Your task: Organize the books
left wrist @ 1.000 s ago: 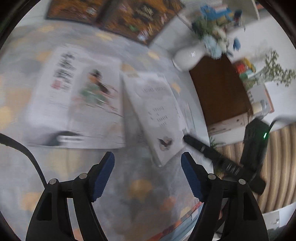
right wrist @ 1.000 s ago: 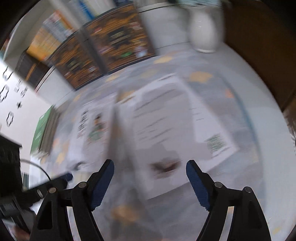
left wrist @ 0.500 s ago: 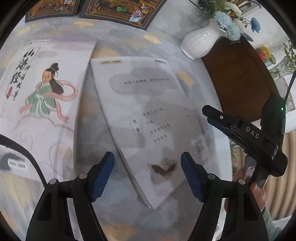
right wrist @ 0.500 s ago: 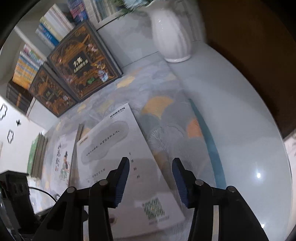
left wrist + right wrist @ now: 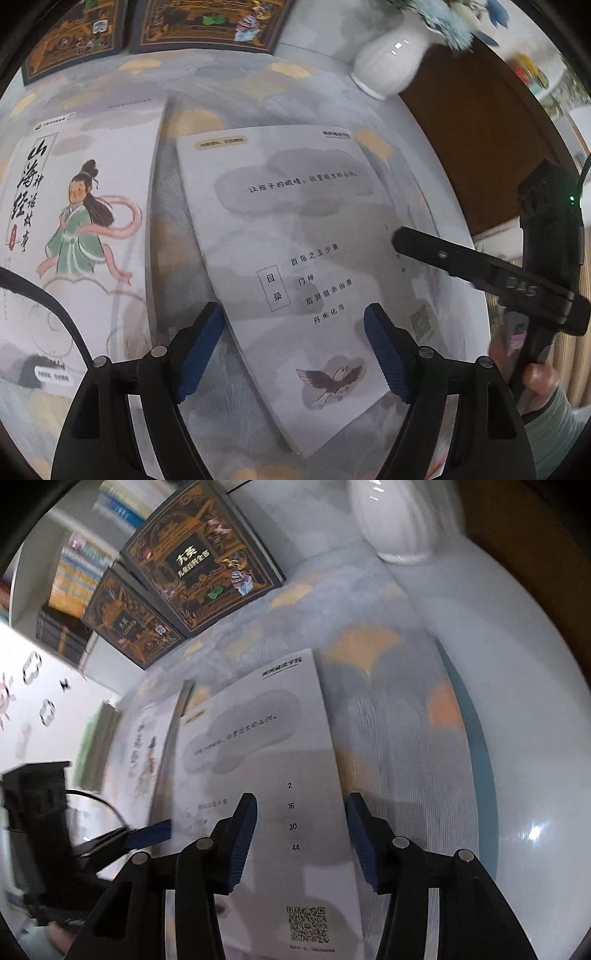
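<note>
**Operator:** Looking straight down on the grey booklet [image 5: 295, 236], I see it lying face up on the patterned table mat [image 5: 177, 229], turned a little askew, its contents list, bird drawing and QR code showing. Its lower corner points toward the near edge of the mat.

**Second:** And your grippers?

**Operator:** My left gripper [image 5: 293, 354] hangs above the booklet's near half with its blue pads spread wide; nothing is between them and I see no contact with the paper. My right gripper [image 5: 301, 840] hovers over the booklet's right edge, jaws apart but narrower. They closed in sharply a moment ago and have just eased back a touch, gripping nothing. From the left wrist view, one of its fingers reaches in over the booklet's right edge; whether it touches the page I cannot tell.

**Second:** What lies around it?

**Operator:** Just beside the booklet on its left is the illustrated storybook [image 5: 77, 236], a figure in a green robe on its cover, flat on the same mat. Along the far edge two dark ornate hardcovers [image 5: 195, 565] lean upright. A white vase [image 5: 391, 55] stands at the far right corner of the mat. Shelved books [image 5: 77, 576] show behind the hardcovers.
</note>
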### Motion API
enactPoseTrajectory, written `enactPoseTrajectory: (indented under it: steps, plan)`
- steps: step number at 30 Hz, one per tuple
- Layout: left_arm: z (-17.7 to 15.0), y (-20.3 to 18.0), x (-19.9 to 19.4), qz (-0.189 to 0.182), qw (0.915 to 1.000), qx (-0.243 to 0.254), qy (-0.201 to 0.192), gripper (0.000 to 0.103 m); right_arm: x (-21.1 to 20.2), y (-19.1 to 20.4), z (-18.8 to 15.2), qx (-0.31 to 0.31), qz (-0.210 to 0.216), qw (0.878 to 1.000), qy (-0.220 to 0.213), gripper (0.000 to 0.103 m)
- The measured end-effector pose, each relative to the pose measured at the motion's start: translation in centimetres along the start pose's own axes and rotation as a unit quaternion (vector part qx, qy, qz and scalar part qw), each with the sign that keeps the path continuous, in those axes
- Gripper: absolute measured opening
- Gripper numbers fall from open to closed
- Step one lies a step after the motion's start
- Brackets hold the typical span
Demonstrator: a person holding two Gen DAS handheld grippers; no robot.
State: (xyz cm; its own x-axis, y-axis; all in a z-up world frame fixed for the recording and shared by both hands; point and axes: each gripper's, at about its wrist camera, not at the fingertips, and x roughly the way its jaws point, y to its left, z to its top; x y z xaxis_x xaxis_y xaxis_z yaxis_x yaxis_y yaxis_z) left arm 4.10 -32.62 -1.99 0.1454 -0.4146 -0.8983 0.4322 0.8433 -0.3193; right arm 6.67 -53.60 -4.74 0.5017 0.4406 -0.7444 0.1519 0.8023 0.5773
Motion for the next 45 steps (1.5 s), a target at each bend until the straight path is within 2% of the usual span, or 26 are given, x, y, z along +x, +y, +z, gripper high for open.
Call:
enactPoseTrajectory:
  steps: [6,9,12,15,18,20,23,24,26,28,30,31,34,39,41,44,45]
  plan:
    - [-3.0,0.0,-0.9,-0.057,0.9983,-0.003,0.01,0.076,-4.6,-0.3,-5.3,0.04,0.021,0.999,0.004,0.05]
    - [-4.8,0.6,-1.3,-0.079,0.9965,-0.028,0.005,0.076,-7.3,0.4,-7.5,0.057,0.056,0.997,-0.005,0.05]
    - [-6.0,1.2,-1.9,-0.093,0.9946,-0.047,0.0,0.076,-9.7,2.8,-8.3,0.05,0.095,0.994,-0.024,0.05]
    - [-6.9,2.7,-2.6,-0.119,0.9883,-0.095,0.01,0.076,-11.2,7.5,-8.4,0.004,0.127,0.991,-0.034,0.049]
    - [-8.2,4.4,-5.4,-0.111,0.9861,-0.122,-0.018,0.076,-11.3,12.8,-8.9,-0.052,0.137,0.988,-0.043,0.05]
    - [-9.6,6.3,-8.8,-0.097,0.9844,-0.138,-0.052,0.076,-10.6,16.3,-9.1,-0.075,0.17,0.982,-0.039,0.05]
    - [-11.7,9.5,-13.3,-0.061,0.9786,-0.17,-0.099,0.076,-8.6,20.0,-9.5,-0.094,0.207,0.974,-0.01,0.049]
    - [-12.8,11.0,-15.3,-0.044,0.9739,-0.188,-0.119,0.076,-7.7,21.1,-9.9,-0.101,0.209,0.973,0.003,0.049]
    - [-14.2,12.8,-17.3,-0.01,0.9671,-0.212,-0.14,0.075,-6.1,22.8,-11.0,-0.113,0.2,0.973,0.024,0.05]
    - [-15.0,14.3,-18.5,0.013,0.9623,-0.224,-0.154,0.075,-4.4,23.3,-12.0,-0.109,0.184,0.976,0.049,0.061]
    - [-16.4,15.7,-19.2,0.038,0.9569,-0.242,-0.156,0.075,-3.1,23.1,-12.7,-0.094,0.171,0.978,0.066,0.062]
    - [-16.7,16.1,-19.0,0.037,0.9572,-0.243,-0.152,0.075,-2.6,22.9,-12.8,-0.09,0.162,0.98,0.069,0.062]
    - [-17.0,15.8,-17.6,0.027,0.9635,-0.232,-0.13,0.075,-0.6,22.0,-13.5,-0.095,0.074,0.99,0.072,0.062]
    - [-16.6,15.3,-15.2,0.026,0.9743,-0.205,-0.091,0.074,1.0,19.6,-14.3,-0.061,0.038,0.995,0.068,0.062]
    - [-16.5,15.4,-14.3,0.02,0.978,-0.194,-0.075,0.054,1.1,18.9,-14.7,-0.058,0.012,0.997,0.057,0.062]
    - [-16.4,15.9,-13.2,0.017,0.9809,-0.186,-0.054,0.048,1.3,18.1,-15.6,-0.055,-0.012,0.997,0.05,0.062]
    - [-16.3,16.0,-13.0,0.011,0.9814,-0.184,-0.053,0.047,1.5,18.0,-15.7,-0.053,-0.017,0.997,0.049,0.058]
